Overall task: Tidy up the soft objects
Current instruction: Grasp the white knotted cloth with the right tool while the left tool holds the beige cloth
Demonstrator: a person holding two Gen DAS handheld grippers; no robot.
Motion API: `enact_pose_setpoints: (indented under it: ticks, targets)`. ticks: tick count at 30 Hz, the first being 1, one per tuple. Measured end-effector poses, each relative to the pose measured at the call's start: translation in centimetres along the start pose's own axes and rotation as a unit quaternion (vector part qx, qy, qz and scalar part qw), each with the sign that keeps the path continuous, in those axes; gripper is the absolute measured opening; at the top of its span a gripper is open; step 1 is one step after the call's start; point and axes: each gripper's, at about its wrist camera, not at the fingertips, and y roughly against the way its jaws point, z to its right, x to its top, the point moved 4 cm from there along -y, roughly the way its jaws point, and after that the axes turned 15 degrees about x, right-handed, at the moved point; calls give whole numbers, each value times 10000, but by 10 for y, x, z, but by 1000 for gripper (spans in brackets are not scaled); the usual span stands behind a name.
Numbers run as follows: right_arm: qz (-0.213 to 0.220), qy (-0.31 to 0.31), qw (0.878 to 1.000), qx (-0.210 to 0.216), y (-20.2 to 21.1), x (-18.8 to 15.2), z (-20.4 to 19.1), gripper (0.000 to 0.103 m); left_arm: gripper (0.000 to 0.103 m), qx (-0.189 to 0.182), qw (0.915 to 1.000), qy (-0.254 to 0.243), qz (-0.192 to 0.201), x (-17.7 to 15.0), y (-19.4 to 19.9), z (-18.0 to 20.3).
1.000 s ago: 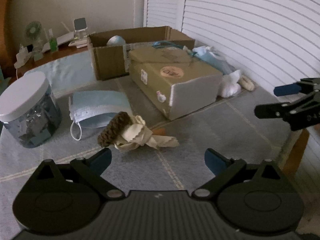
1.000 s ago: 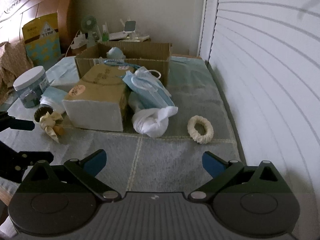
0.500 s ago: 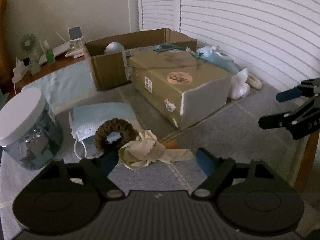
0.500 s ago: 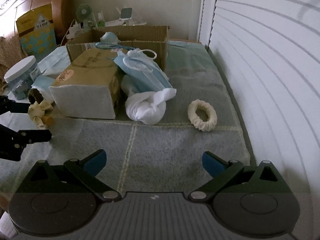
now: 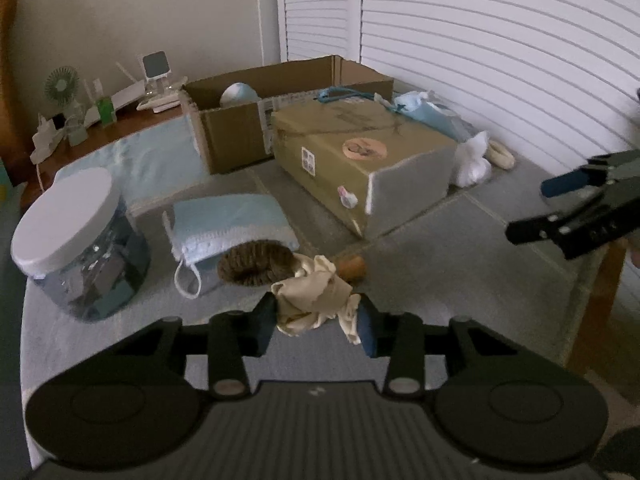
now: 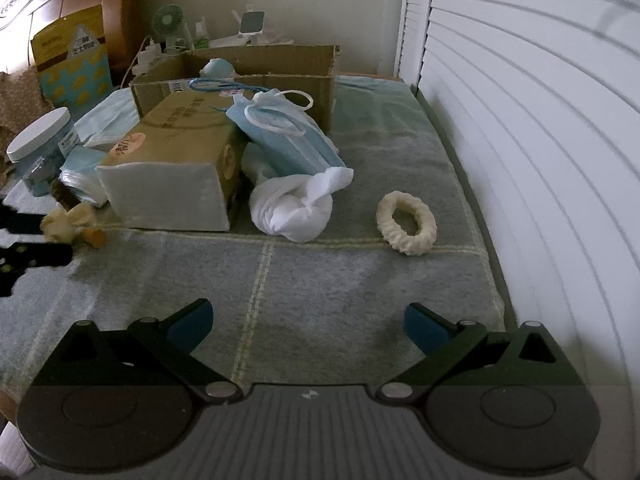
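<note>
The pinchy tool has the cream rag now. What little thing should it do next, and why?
Probably lift it a little. The left tool is pinched on the cream cloth, which still touches the brown scrunchie on the mat. Raising it would free it before carrying it toward the open cardboard box.

Table (image 6: 360, 280), covered by a grey-green gridded cloth. Lying directly on it: open cardboard box (image 6: 256, 76) at the rear; closed carton (image 6: 176, 152) before it; white knotted cloth (image 6: 296, 208) and cream scrunchie (image 6: 406, 218) to its right; folded face mask (image 5: 232, 220) and white-lidded jar (image 5: 76, 240) to its left.
</note>
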Motion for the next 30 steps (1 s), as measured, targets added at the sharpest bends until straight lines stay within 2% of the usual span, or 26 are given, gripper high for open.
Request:
enact_pose_setpoints:
  ticks: [8,17,19,22,30]
  targets:
    - [-13,41,10000,-59,-5,-2,0,103,45,87,9999,104,-74,-19,9,-4]
    - [151,243,9995,-102,-13,5,-3,102,72,198,9992,336,32,-21,2,-9]
    - [195,326,9992,-123,-16,10,-5,98,76,211,9989,407,15,-21,0,-11]
    - [271,446,9985,-163,-20,18,-7,88,77,191,9987,476,24,-22,-1,-13]
    - [395,713,9965,-168,-32,38,-12,66,76,129,9989,452,5,-21,-1,-13]
